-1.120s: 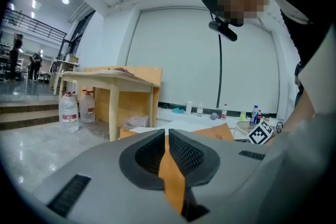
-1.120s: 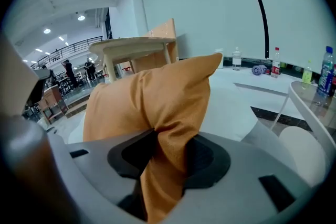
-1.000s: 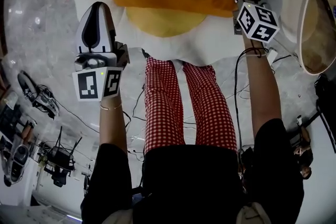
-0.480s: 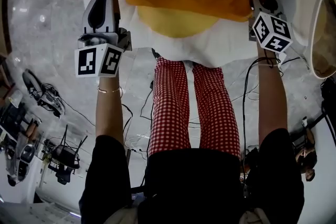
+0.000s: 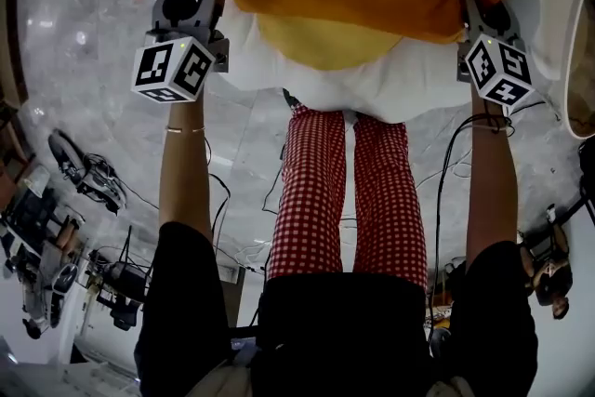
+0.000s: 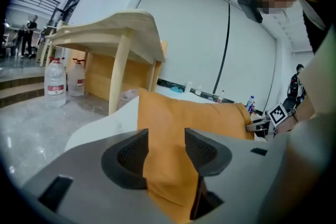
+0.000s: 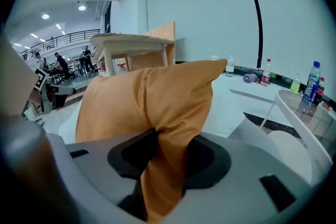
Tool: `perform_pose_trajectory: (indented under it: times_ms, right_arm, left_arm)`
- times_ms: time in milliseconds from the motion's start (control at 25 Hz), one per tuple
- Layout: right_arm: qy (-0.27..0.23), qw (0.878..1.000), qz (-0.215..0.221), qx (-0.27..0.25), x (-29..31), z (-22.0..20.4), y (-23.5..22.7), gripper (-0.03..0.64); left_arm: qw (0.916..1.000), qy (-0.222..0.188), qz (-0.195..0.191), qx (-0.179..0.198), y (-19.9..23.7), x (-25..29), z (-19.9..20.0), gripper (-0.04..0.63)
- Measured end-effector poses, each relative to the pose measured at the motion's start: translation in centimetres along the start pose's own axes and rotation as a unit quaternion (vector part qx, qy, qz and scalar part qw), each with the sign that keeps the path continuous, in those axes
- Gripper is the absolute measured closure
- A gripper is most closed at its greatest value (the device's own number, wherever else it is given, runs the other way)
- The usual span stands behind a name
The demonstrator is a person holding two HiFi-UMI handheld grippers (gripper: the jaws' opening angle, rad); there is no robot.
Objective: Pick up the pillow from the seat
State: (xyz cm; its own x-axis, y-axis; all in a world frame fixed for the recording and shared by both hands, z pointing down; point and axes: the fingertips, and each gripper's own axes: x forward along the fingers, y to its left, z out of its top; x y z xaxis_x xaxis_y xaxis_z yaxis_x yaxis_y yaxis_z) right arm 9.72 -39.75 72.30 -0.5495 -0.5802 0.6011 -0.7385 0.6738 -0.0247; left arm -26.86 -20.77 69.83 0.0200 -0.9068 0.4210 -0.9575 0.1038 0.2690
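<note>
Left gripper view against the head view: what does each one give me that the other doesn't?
Only the left gripper view: pillow fabric in the gap of the left gripper, whose jaws have just been opening and do not pinch it; a wooden table and water bottles behind. Only the head view: a yellow cushion beneath the pillow and the person's checked trousers. Both: the orange pillow, the white seat, and the right gripper at the pillow's far end.
</note>
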Motion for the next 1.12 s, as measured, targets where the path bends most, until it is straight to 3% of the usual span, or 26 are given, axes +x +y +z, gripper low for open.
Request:
perform_pose_trajectory:
  times_ms: [160,360,600,1000,1120]
  right_arm:
    - [0.003,1.000,-0.008,0.007,-0.2,-0.4,0.1,0.434]
    - [0.004,1.000,-0.012,0.005,-0.4,-0.7,0.1,0.434]
    - [0.004,1.000,-0.017,0.006,-0.4,-0.8,0.1,0.434]
    - [0.002,1.000,-0.020,0.008,-0.1,-1.2,0.3,0.434]
    - [0.002,1.000,-0.021,0.010,-0.1,-1.2,0.2,0.434]
  left_arm:
    - [0.9994,0.018,-0.026,0.010,1.1,1.4,-1.1,0.322]
    - [0.9983,0.027,-0.048,0.021,1.7,3.0,-2.1,0.314]
    - [0.9960,0.044,-0.078,-0.006,2.7,4.8,-3.2,0.278]
    - [0.9850,0.061,-0.161,-0.011,1.7,6.5,-3.7,0.215]
    - [0.9864,0.056,-0.154,-0.015,1.4,7.2,-3.7,0.216]
